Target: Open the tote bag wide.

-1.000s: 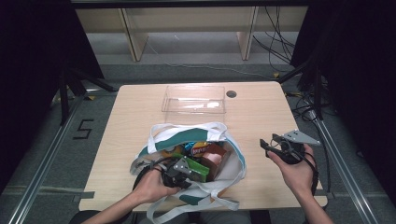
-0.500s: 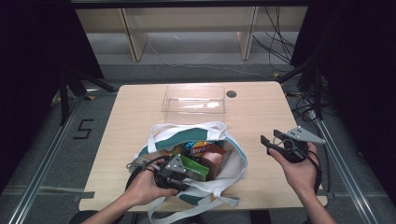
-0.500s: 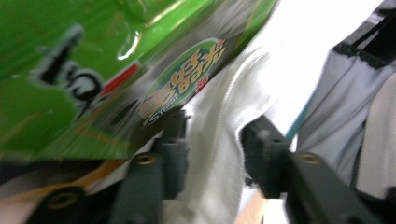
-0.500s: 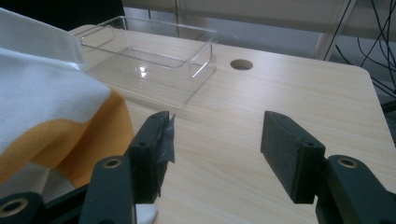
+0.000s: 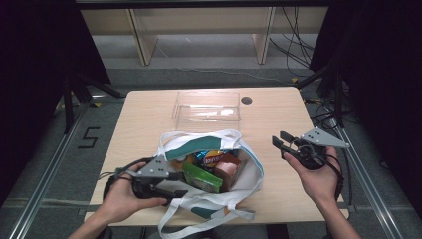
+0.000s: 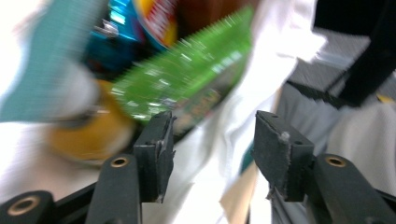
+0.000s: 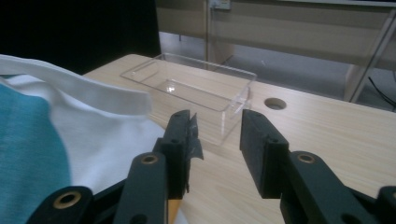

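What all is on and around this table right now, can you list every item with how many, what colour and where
Table: one, light wood, centre; round hole near far edge.
Clear plastic box: one, see-through, far middle of table, empty.
Tote bag: one, white with teal patches, near middle, open, straps hanging over near edge.
Green snack packet: one, in bag's mouth.
Yellow-and-blue snack packet: one, in bag, behind the green one.
Brown-orange pack: one, in bag, right side.
Shelf unit: one, pale wood, on the floor beyond table.
Cables: several, black, floor at far right.
Left gripper: black, jaws just opened, over bag's near-left edge.
Right gripper: black, jaws apart, nothing between, right of bag.
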{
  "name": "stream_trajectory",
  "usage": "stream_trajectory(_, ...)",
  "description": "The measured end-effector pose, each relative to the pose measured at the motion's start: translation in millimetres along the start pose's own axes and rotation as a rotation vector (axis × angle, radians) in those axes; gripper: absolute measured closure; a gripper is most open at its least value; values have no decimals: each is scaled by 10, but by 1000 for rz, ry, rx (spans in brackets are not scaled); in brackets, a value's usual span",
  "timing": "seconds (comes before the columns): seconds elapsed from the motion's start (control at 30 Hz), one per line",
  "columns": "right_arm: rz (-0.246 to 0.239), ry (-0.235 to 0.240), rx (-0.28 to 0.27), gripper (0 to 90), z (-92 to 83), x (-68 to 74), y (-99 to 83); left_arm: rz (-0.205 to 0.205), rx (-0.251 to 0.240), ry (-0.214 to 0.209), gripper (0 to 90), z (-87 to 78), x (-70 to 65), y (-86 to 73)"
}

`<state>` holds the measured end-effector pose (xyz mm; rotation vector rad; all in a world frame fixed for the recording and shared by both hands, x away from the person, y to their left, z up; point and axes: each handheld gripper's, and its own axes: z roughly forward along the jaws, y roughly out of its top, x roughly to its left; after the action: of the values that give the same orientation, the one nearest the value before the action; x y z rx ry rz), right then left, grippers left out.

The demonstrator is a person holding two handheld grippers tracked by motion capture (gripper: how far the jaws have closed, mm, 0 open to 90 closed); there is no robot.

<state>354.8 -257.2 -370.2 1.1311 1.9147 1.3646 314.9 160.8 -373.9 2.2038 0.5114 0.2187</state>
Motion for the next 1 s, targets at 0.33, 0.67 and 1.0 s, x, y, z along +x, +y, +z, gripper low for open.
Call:
stream_trajectory(0.33, -74, 94, -47, 715, -29, 223, 158, 10, -141, 168, 537, -349, 164, 18)
stream_trajectory(0.67, -102, 154, -54, 717, -58, 415, 263, 77, -106, 239, 421, -363, 228, 50)
stream_trajectory(1.0, -69, 227, -40, 588, -94, 499, 254, 154, -6, 269, 559, -152, 311, 42)
